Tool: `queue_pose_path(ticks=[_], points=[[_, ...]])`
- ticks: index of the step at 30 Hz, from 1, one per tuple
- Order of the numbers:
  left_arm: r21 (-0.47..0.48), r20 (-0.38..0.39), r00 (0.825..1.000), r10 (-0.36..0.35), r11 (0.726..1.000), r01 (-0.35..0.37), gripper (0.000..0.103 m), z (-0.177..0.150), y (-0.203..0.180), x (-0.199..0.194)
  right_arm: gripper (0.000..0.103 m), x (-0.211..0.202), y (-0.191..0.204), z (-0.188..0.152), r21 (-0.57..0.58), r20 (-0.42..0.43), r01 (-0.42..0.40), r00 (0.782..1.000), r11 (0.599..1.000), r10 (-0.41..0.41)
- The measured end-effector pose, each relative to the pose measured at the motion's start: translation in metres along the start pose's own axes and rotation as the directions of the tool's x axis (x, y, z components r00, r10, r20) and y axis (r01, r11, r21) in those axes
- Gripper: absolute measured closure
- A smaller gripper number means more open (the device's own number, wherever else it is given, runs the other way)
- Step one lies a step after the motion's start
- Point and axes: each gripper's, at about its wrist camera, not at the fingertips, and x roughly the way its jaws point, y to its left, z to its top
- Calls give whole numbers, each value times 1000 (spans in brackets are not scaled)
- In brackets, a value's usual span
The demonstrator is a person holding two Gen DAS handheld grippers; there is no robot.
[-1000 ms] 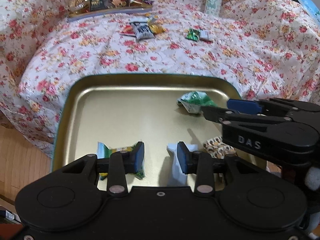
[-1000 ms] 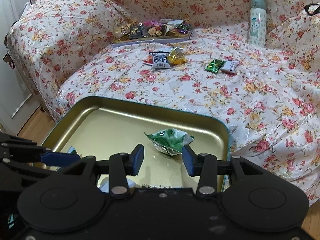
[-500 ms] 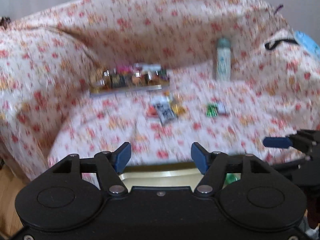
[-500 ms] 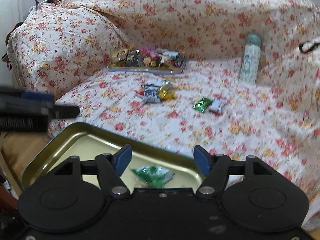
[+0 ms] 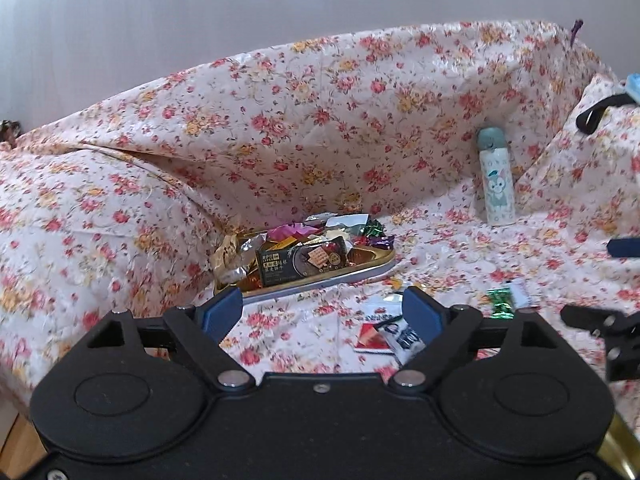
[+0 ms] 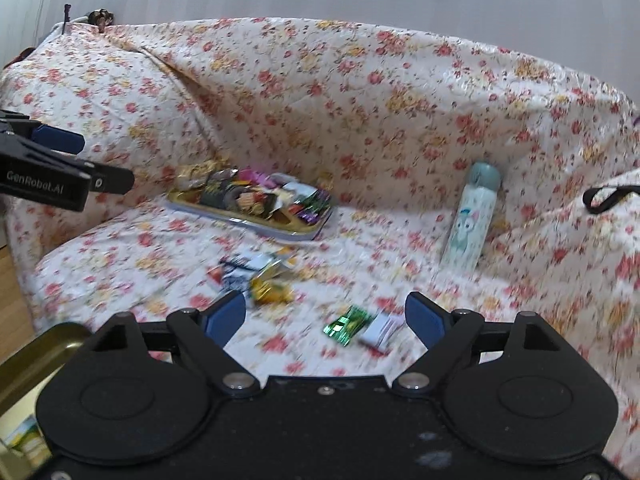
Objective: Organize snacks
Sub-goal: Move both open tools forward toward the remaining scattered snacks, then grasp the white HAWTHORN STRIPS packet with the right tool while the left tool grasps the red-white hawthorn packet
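Both grippers empty, fingers spread: left gripper (image 5: 322, 310), right gripper (image 6: 325, 318); gold tray (image 6: 44, 346) at 7 o'clock holds little; green packet (image 6: 346, 324) at 12, loose wrappers (image 6: 256, 276) at 11 left.

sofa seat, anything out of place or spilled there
Yes. Several wrappers lie loose on the floral sofa cover instead of on the heaped gold snack tray: a red-and-white packet pile just in front of it, and a green foil candy beside a white packet further right. Both grippers are open and empty.
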Motion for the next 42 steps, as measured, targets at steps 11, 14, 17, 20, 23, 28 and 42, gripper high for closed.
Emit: queue_pose_path(ticks=[11,14,17,20,23,28,42], points=[[41,-107,994,-28,999,33,15,-19,0,64,12,59,-7,-12,24,-74,24,997,999,-22],[34,-130,990,-55,998,60,15,-23,-1,75,12,74,-9,-17,36,-96,28,995,999,-24],[35,-155,984,-82,995,89,15,-28,-4,87,12,88,-12,-22,54,-126,28,992,998,-21],[32,-172,980,-104,993,111,15,-33,-6,97,12,96,-16,-26,69,-149,24,989,997,-14],[24,-187,973,-137,989,143,15,-37,-7,108,12,103,-21,-31,76,-162,19,987,997,-6],[32,-209,964,-162,984,173,15,-43,-12,125,12,114,-32,-39,109,-193,30,981,994,-8],[-24,-217,947,-238,971,238,15,-42,-17,156,26,142,-68,-40,246,-183,148,978,958,-104]])
